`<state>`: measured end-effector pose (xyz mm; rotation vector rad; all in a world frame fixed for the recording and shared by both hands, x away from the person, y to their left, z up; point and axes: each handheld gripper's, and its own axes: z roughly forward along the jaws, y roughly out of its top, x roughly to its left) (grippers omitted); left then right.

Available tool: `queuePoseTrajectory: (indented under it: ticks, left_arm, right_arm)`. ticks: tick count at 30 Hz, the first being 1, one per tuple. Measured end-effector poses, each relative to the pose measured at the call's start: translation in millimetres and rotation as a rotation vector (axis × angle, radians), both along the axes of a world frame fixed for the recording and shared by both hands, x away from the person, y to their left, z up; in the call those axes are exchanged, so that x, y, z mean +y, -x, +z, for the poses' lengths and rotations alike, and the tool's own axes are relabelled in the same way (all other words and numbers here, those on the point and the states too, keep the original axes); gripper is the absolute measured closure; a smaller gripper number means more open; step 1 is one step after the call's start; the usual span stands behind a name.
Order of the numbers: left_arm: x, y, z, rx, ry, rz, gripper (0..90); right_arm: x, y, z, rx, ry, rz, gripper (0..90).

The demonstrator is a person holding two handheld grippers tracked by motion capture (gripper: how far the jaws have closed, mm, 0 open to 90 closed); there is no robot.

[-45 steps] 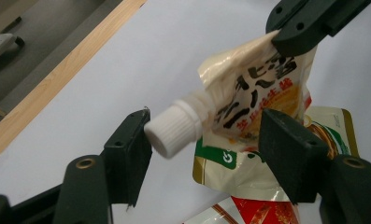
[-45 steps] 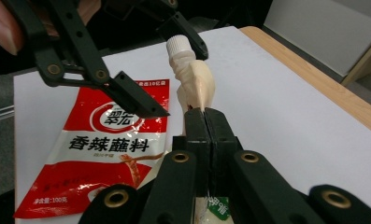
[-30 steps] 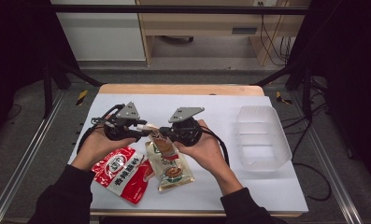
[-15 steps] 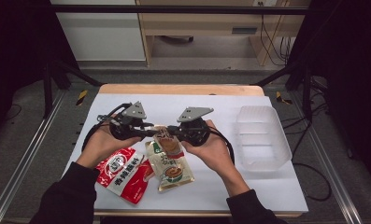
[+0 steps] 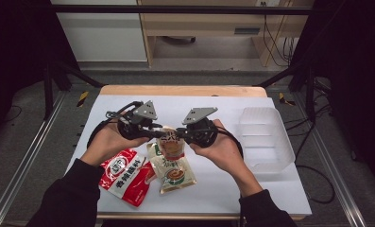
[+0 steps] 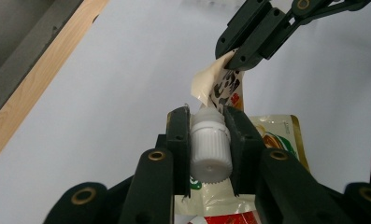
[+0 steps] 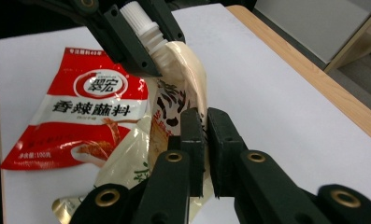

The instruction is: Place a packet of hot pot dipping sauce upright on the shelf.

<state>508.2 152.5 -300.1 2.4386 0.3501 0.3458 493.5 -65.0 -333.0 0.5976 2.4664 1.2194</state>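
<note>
- Left claw (image 6: 211, 154): closed on the white ribbed screw cap (image 6: 211, 148) of a spouted pouch; one jaw bears on each side of the cap; the jaws have just been closing, with the cap between them; in the high view this claw (image 5: 153, 134) sits in the person's left hand (image 5: 107, 144), above the table.
- Right claw (image 7: 205, 140): closed on the cream body of the same spouted pouch (image 7: 183, 88), pinching the film just below the spout; the jaws stand almost together with only the thin film between them; in the high view this claw (image 5: 179, 134) sits in the person's right hand (image 5: 223, 151).
- Spouted pouch (image 5: 170, 144): suspended between the two claws, clear of the table (image 5: 251, 189); cream film with dark printed lettering; spout end toward the left claw, body toward the right claw.
- Red seasoning packet (image 5: 126, 176): lies flat on the table, below the left hand; white round logo and white lettering visible in the right gripper view (image 7: 87, 112).
- Beige pouch with green print (image 5: 173, 171): lies flat on the table just beside the red seasoning packet, touching or slightly overlapping its edge, directly under the held pouch.
- Clear plastic container (image 5: 265, 137): stands on the right part of the table, well apart from both claws.
</note>
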Motion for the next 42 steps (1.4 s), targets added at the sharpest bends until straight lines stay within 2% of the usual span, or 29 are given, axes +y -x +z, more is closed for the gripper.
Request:
queuePoseTrajectory:
  ticks: [3,6,8,9,10,11,12,13,14,18,19,21,24,26,28,29,31,35,36,42]
  left_arm:
    - [-2.6,0.5,1.1,0.002,-0.005,-0.012,74.1]
    - [-5.7,1.7,2.1,-0.001,-0.009,-0.017,74.2]
    - [-6.3,1.4,2.1,-0.004,-0.012,-0.017,74.2]
    - [-6.3,1.4,2.1,-0.004,-0.012,-0.017,74.2]
    - [-6.6,1.3,2.2,-0.005,-0.014,-0.020,74.2]
    - [-6.8,1.1,2.4,-0.006,-0.011,-0.023,74.2]
    - [-6.8,1.1,2.4,-0.006,-0.011,-0.023,74.2]
    - [-6.8,1.1,2.6,-0.008,-0.011,-0.024,74.2]
    - [-6.7,0.9,2.7,-0.008,-0.009,-0.023,74.2]
    - [-5.6,0.0,2.2,-0.004,-0.005,-0.021,74.1]
    - [-5.3,-0.3,2.3,-0.006,-0.011,-0.024,74.2]
    - [-5.1,-0.1,2.2,-0.010,-0.016,-0.028,74.2]
    - [-4.3,0.3,2.2,-0.010,-0.008,-0.027,74.2]
    - [-4.0,0.6,2.4,-0.010,-0.002,-0.026,74.1]
    - [-4.0,0.5,2.6,-0.011,-0.002,-0.029,74.1]
    - [-4.0,0.6,2.5,-0.012,-0.002,-0.030,74.1]
    - [-3.8,0.4,2.4,-0.011,0.000,-0.029,74.1]
    - [-3.6,0.8,2.0,-0.007,0.009,-0.029,74.1]
    - [-3.7,0.8,1.1,-0.008,0.007,-0.026,74.0]
    - [-2.6,-0.7,-2.3,-0.010,0.025,-0.017,73.0]
  right_arm:
    - [0.1,-0.5,4.5,-0.021,0.067,0.017,80.6]
    - [0.9,-1.5,10.3,-0.057,0.151,0.037,69.7]
    - [1.9,-3.0,14.1,-0.074,0.201,0.048,58.6]
    - [3.0,-3.5,15.5,-0.082,0.220,0.050,54.5]
    - [3.0,-3.5,15.5,-0.082,0.220,0.050,54.5]
    - [5.4,-5.2,18.0,-0.098,0.261,0.065,43.3]
    - [5.4,-5.2,18.0,-0.098,0.261,0.065,43.3]
    - [6.3,-6.4,20.0,-0.103,0.288,0.077,41.3]
    - [8.5,-8.3,22.4,-0.115,0.301,0.100,34.0]
    - [12.0,-14.0,25.3,-0.098,0.326,0.130,25.4]
    - [13.6,-16.8,27.3,-0.089,0.341,0.166,23.7]
    - [15.3,-19.5,28.6,-0.072,0.353,0.179,26.8]
    - [18.2,-23.8,29.2,-0.052,0.370,0.203,40.2]
    - [20.4,-26.2,28.5,-0.044,0.364,0.216,49.3]
    - [21.5,-26.9,28.4,-0.030,0.354,0.225,51.8]
    - [23.5,-28.1,28.1,-0.024,0.345,0.233,59.1]
    - [24.3,-28.4,27.8,-0.019,0.344,0.236,62.1]
    - [26.1,-28.4,25.6,-0.004,0.364,0.247,77.1]
    - [26.4,-28.1,25.5,0.003,0.357,0.249,82.1]
    - [27.3,-26.3,27.6,0.018,0.365,0.223,87.3]
